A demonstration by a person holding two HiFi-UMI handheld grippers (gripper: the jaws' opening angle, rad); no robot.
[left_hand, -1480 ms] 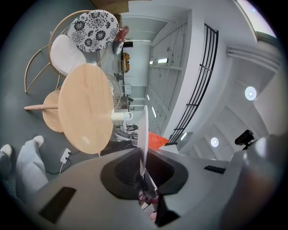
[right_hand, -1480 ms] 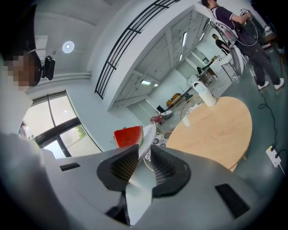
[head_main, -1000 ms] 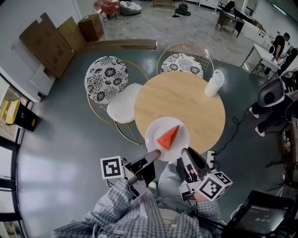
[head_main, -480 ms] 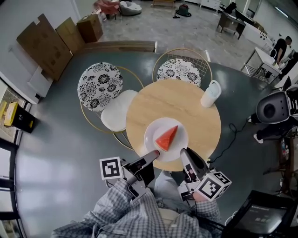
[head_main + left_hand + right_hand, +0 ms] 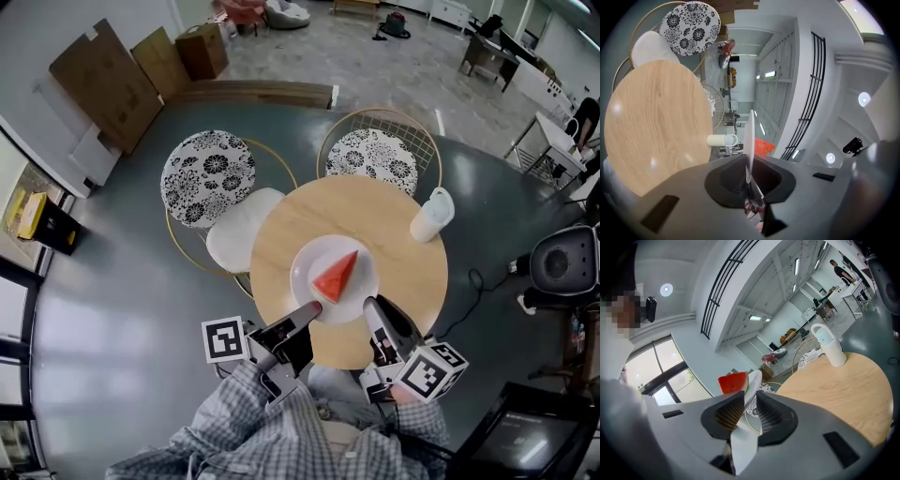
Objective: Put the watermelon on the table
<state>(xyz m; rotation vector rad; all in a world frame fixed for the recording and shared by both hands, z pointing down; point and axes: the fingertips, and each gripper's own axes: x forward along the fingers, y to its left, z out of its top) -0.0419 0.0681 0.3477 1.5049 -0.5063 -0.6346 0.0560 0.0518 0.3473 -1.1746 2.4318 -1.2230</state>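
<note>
A red watermelon wedge [image 5: 336,276] lies on a white plate [image 5: 314,260], which I hold with both grippers over the near half of the round wooden table [image 5: 292,220]. My left gripper [image 5: 315,309] is shut on the plate's near-left rim. My right gripper [image 5: 372,307] is shut on the near-right rim. In the left gripper view the plate [image 5: 749,136] runs edge-on into the jaws, with the wedge [image 5: 764,146] beyond. The right gripper view shows the rim [image 5: 751,389] pinched between the ribbed pads [image 5: 729,414], with the wedge [image 5: 733,382] above. Whether the plate touches the tabletop cannot be told.
A white jug [image 5: 431,216] stands at the table's right edge. Two chairs with floral cushions [image 5: 208,176] [image 5: 379,155] and a white seat [image 5: 242,217] crowd the table's far and left sides. Cardboard boxes [image 5: 112,80] lean at the back left. A cable [image 5: 469,281] trails on the floor.
The plate with the wedge has come further in over the table, from its near-left edge toward the near middle. Both grippers keep the same hold on the rim.
</note>
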